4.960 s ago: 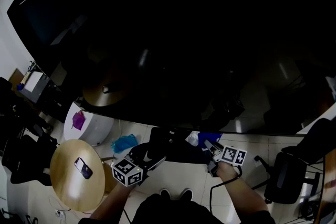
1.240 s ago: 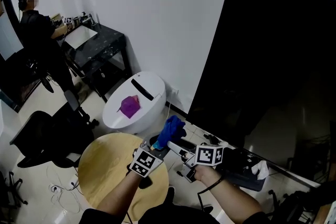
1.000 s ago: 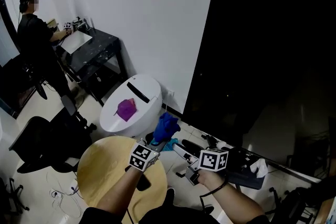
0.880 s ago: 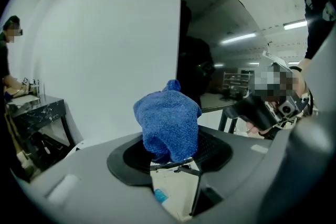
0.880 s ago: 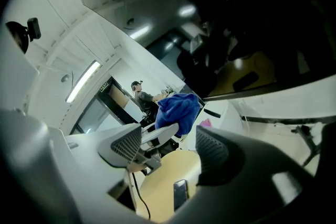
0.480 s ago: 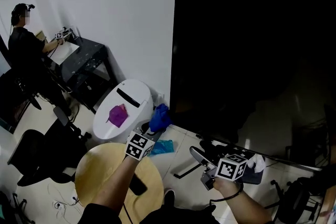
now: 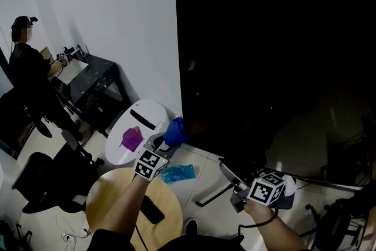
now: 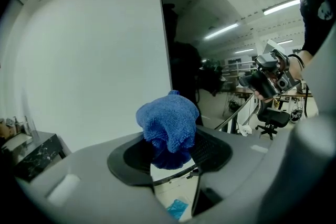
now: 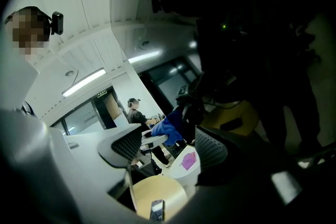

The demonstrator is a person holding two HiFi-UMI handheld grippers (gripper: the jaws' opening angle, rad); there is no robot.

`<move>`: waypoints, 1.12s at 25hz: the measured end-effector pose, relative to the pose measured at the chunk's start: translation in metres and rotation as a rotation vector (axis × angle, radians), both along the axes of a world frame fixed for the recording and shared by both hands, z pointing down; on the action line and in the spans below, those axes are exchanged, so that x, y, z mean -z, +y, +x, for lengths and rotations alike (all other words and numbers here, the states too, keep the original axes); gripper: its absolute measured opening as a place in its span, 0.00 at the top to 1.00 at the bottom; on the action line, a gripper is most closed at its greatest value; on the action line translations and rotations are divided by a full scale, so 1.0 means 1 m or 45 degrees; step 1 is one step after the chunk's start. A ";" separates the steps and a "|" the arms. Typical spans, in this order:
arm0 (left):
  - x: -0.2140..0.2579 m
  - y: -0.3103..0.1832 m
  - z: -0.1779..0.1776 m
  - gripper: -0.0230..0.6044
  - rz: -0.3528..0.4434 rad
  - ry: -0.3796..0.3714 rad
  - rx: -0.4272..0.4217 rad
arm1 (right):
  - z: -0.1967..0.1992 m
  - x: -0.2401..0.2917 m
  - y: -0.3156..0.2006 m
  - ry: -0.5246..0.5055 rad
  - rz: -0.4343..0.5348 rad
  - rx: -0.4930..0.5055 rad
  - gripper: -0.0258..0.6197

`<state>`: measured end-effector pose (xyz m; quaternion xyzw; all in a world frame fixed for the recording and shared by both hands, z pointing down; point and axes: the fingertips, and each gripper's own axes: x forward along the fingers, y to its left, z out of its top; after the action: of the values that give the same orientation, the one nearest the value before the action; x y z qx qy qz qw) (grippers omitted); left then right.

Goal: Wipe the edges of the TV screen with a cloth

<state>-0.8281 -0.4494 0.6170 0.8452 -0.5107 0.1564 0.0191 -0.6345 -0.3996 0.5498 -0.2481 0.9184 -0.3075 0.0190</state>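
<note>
Pinching the balled cloth [image 8: 168, 123], the left hand-held gripper [image 8: 170, 157] holds it near the TV's [image 7: 264, 67] left edge — apparently ready to wipe; the right hand-held gripper [image 9: 167, 150] waits released, empty.

TV [image 7: 264, 56] cut off by the top and right edges of the head view. Cloth [image 8: 168, 120] — lower end buried between the left gripper [image 8: 173, 145] jaws. Table [image 7: 108, 203] partly covered by a forearm [image 7: 120, 217]. Teal item [image 7: 177, 173] beside it — too small to be identified.
</note>
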 end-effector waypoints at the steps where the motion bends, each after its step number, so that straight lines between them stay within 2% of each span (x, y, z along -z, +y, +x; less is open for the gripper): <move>1: 0.006 0.001 0.000 0.68 0.012 -0.003 -0.003 | 0.001 0.004 0.001 -0.006 0.007 -0.002 0.46; 14: 0.098 0.004 0.000 0.70 0.203 -0.059 -0.006 | 0.016 0.051 0.007 -0.051 0.123 0.005 0.46; 19: 0.147 0.013 0.003 0.70 0.295 -0.124 -0.028 | 0.022 0.076 0.019 -0.064 0.177 0.017 0.46; 22: 0.183 0.011 0.001 0.70 0.362 -0.187 -0.044 | 0.021 0.093 0.022 -0.058 0.251 0.041 0.46; 28: 0.264 0.008 0.000 0.71 0.506 -0.212 -0.051 | 0.026 0.138 0.022 -0.058 0.383 0.069 0.46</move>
<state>-0.8277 -0.4411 0.3534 0.8265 -0.5143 0.1225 -0.1933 -0.6087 -0.3778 0.4116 -0.2105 0.9598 -0.1724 0.0684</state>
